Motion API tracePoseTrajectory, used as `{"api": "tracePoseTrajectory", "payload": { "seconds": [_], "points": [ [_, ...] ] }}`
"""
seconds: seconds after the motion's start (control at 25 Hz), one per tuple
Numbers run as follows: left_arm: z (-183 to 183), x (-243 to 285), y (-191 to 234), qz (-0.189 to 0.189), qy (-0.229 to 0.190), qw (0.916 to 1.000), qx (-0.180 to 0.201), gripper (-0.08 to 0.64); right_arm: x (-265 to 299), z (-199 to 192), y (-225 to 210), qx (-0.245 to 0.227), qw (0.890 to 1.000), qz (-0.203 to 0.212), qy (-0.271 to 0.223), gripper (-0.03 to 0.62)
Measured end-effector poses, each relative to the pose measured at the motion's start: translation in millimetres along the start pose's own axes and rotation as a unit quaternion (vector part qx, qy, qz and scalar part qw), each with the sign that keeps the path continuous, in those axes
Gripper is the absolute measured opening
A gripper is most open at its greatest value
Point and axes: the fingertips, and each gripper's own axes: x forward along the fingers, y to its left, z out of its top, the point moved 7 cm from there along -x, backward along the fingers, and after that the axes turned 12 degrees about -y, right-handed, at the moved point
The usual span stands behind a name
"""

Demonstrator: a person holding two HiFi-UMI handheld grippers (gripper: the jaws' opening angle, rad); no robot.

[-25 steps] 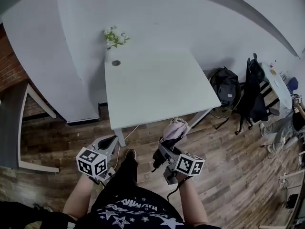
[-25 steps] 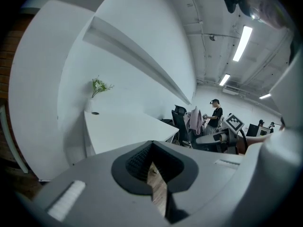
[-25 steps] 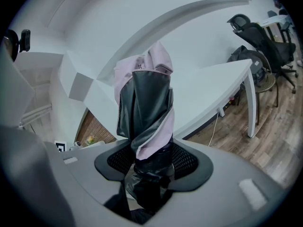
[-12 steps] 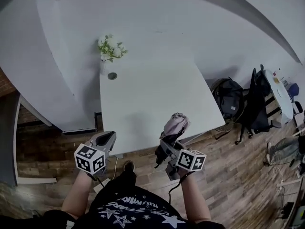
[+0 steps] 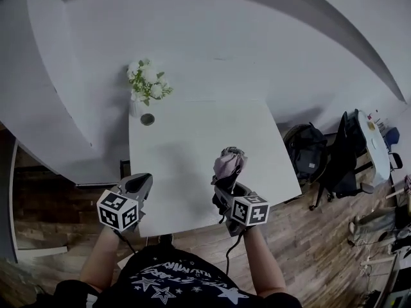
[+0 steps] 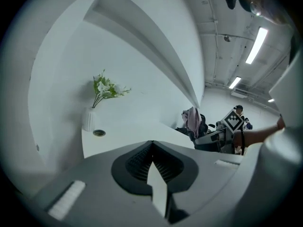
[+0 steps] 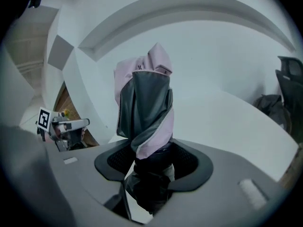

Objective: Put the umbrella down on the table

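Observation:
A folded umbrella [image 5: 228,165], pink and dark grey, stands nearly upright above the near right part of the white table [image 5: 186,143]. My right gripper [image 5: 226,190] is shut on its lower end. In the right gripper view the umbrella [image 7: 144,103] rises straight out of the right gripper [image 7: 147,161], whose pads press on its dark base. My left gripper [image 5: 137,185] hovers at the table's near left edge. In its own view the left gripper [image 6: 152,148] holds nothing and its jaws meet. That view also has the umbrella [image 6: 191,120] off to the right.
A white vase of flowers [image 5: 145,85] and a small round disc [image 5: 148,119] sit at the table's far left corner, against the wall. To the right of the table, on the wood floor, are a dark backpack [image 5: 307,147] and a chair draped in black [image 5: 343,153].
Both grippers have come forward from over the floor to over the table's near edge. The umbrella went with the right gripper and now stands more upright.

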Motion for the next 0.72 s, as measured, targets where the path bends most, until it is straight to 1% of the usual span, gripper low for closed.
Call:
{"api": "tracePoseTrajectory", "payload": {
  "seconds": [0.16, 0.32, 0.44, 0.6, 0.64, 0.72],
  "points": [
    [9, 22, 22, 0.01, -0.001, 0.9999, -0.003, 0.003, 42, 22, -11, -0.066, 0.997, -0.014, 0.021, 0.244],
    [14, 33, 36, 0.021, 0.0, 0.9998, -0.006, 0.003, 80, 37, -14, -0.119, 0.992, -0.004, 0.042, 0.244],
    [13, 39, 41, 0.035, 0.003, 0.9993, -0.01, 0.003, 102, 44, -14, -0.175, 0.982, 0.006, 0.066, 0.242],
    [9, 43, 43, 0.064, 0.006, 0.9978, -0.014, 0.003, 127, 52, -15, -0.222, 0.971, 0.032, 0.086, 0.242],
    [8, 43, 43, 0.074, 0.006, 0.9972, -0.014, 0.003, 134, 53, -18, -0.239, 0.966, 0.037, 0.092, 0.242],
    [8, 44, 43, 0.097, 0.005, 0.9952, -0.014, 0.003, 148, 56, -23, -0.28, 0.953, 0.05, 0.105, 0.242]
  ]
}}
